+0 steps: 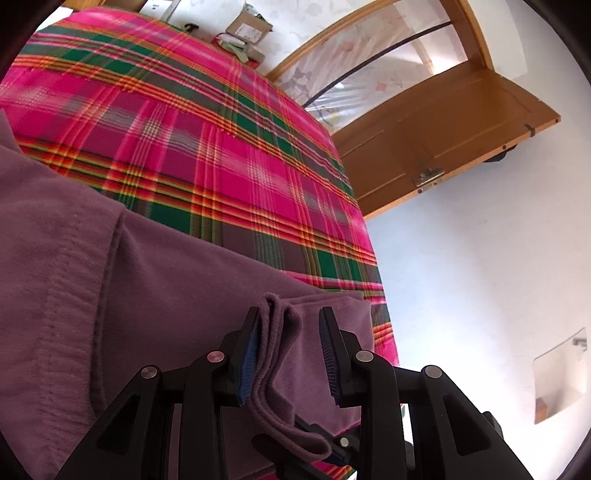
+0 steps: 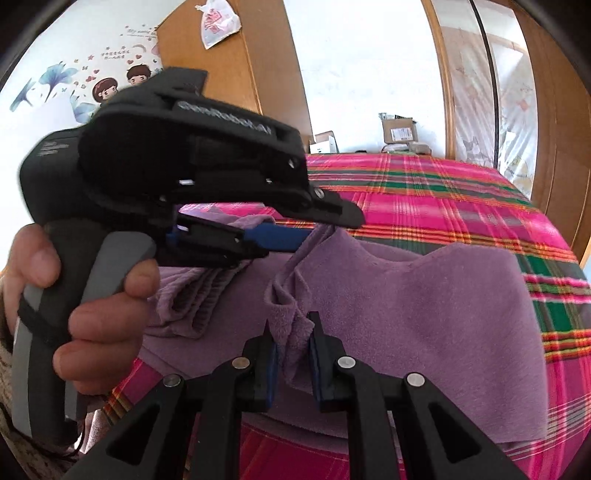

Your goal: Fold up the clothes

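Observation:
A purple fleece garment [image 1: 166, 277] [image 2: 424, 295] lies on a bed with a pink, green and orange plaid bedspread [image 1: 184, 129] [image 2: 443, 184]. My left gripper [image 1: 290, 326] has a thick folded edge of the garment between its fingers, lying against the left pad. In the right wrist view the left gripper [image 2: 328, 227] lifts that edge off the bed, with a person's hand [image 2: 99, 332] on its grey handle. My right gripper [image 2: 291, 332] is shut on a bunched edge of the same garment, close below the left one. A ribbed cuff [image 2: 195, 295] hangs under the left gripper.
An open wooden door [image 1: 443, 129] stands beyond the bed's right edge, above a pale floor [image 1: 480, 277]. Cardboard boxes [image 1: 247, 26] [image 2: 397, 129] sit past the far end of the bed. A wooden wardrobe with glass panels [image 2: 554, 147] lines the right side.

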